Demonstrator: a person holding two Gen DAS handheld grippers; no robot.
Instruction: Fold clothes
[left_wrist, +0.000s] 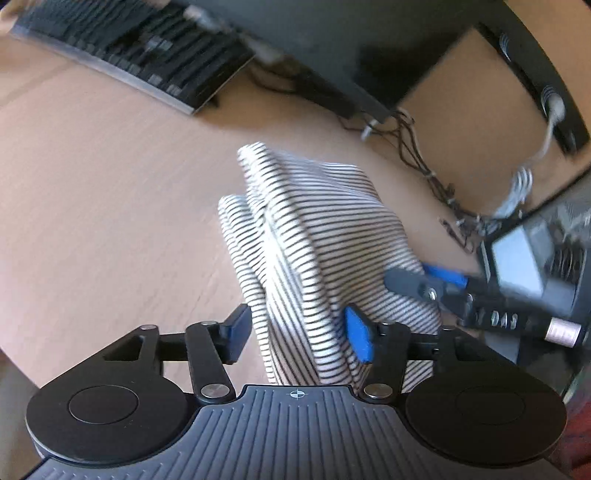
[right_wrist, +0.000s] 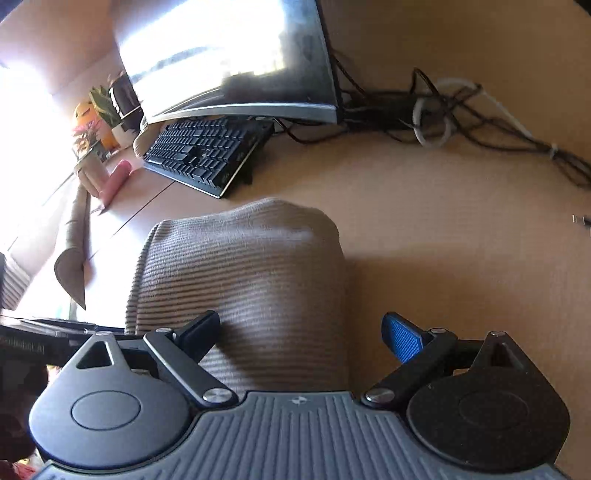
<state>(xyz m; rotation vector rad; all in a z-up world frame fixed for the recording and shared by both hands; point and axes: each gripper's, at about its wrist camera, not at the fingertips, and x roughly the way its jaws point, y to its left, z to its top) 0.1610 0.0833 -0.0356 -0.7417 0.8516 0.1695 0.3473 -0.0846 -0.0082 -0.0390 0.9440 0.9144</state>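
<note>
Left gripper (left_wrist: 299, 332) jaws about half way in, striped shirt (left_wrist: 317, 236) bunched between the pads; right pad looks to touch the cloth, left pad just beside it, so not clearly clamped yet. To do this grab well: close fully on all the layers of the bundle, not just the outer fold, and keep the wrist tilted down so the cloth doesn't slide out when lifted. Right gripper (right_wrist: 301, 339) jaws wide, holding nothing, the same shirt lies between and ahead of them, left finger over the cloth, right finger off its edge over bare desk (right_wrist: 461, 258); from the left view it sits at the shirt's right side. It should take the far edge so the fold stays square. Beyond the jaws: wooden desk, keyboard (right_wrist: 207, 155), monitor (right_wrist: 229, 55), tangle of cables (right_wrist: 461, 110) to the right, small plants (right_wrist: 96, 122) far left in strong window glare
</note>
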